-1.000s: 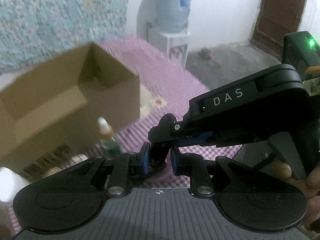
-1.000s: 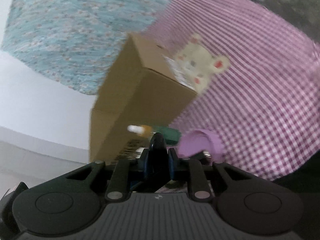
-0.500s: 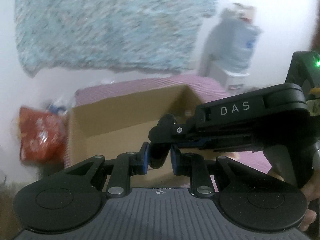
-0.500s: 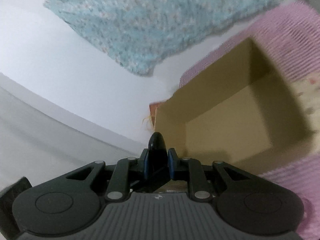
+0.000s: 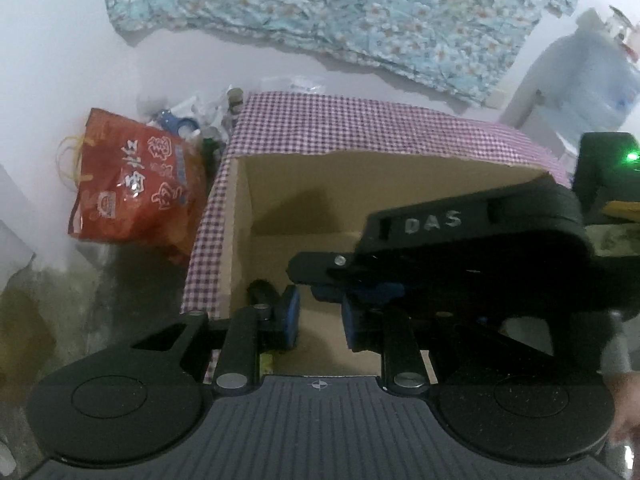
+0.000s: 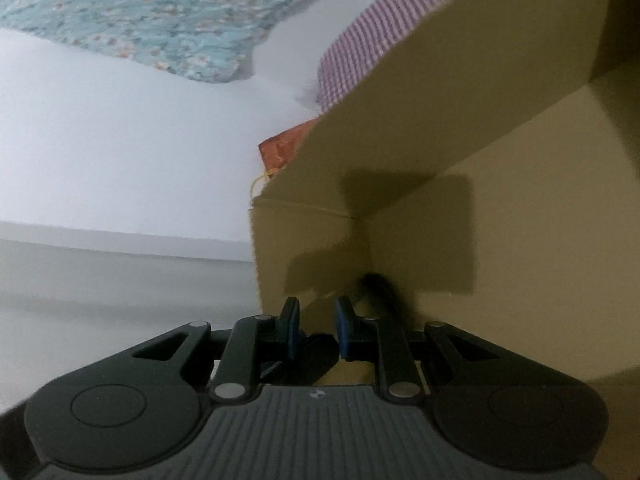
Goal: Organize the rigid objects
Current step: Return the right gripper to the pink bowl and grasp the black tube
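Both fingers of the left gripper [image 5: 319, 316] are standing apart, holding nothing, pointing down into the open cardboard box [image 5: 400, 184]. From 3 o'clock the right gripper [image 5: 316, 276] is reaching in over them. Its own fingers [image 6: 316, 326] are likewise parted and empty, with the box wall [image 6: 420, 128] rising at 12 o'clock. No loose item is showing inside.

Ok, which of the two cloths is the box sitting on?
The purple checked cloth: the cardboard box stands on it. The blue floral cloth hangs on the wall behind.
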The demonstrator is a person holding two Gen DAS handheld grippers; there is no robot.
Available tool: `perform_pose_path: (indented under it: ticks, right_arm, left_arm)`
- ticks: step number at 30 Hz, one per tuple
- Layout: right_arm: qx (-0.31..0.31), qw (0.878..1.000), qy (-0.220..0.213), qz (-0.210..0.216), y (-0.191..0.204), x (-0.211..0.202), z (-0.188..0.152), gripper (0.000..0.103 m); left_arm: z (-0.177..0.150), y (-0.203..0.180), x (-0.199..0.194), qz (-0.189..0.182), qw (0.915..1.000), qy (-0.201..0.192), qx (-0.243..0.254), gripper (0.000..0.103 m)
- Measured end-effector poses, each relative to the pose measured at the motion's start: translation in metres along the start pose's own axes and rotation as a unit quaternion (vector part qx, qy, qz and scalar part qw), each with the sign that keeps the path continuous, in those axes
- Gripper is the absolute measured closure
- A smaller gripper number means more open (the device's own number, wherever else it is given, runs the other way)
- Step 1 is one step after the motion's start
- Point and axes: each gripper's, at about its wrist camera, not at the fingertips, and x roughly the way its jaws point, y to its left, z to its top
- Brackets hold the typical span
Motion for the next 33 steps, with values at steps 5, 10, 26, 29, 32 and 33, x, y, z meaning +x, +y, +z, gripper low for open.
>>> perform_pose_path:
  ticks: [5, 10, 26, 29, 32, 33]
  right_arm:
    - [-0.006, 1.000, -0.003, 0.014, 0.007, -0.017, -0.014, 0.080]
    - [-0.011, 0.999, -0.024, 0.042, 0.011, -0.068, -0.032, 0.080]
    - [0.044, 0.981, -0.186, 0.030, -0.084, -0.265, -0.175, 0.079]
    - [0.098, 0.979, -0.174, 0.023, -0.112, -0.255, -0.190, 0.079]
    - [0.133, 0.978, -0.158, 0.013, -0.127, -0.238, -0.194, 0.079]
    - [0.138, 0.979, -0.152, 0.004, -0.128, -0.232, -0.195, 0.079]
  left_arm:
    - [-0.002, 0.002, -0.016, -0.012, 0.9998, -0.018, 0.002, 0.073]
    - [-0.013, 0.002, -0.053, -0.040, 0.9977, -0.055, 0.001, 0.055]
    - [-0.115, -0.080, -0.104, -0.129, 0.9793, -0.080, 0.134, 0.019]
    - [-0.137, -0.102, -0.084, -0.139, 0.9730, -0.066, 0.172, 0.022]
    - [-0.155, -0.126, -0.058, -0.117, 0.9666, -0.055, 0.221, 0.034]
    - [-0.159, -0.133, -0.051, -0.110, 0.9643, -0.050, 0.236, 0.037]
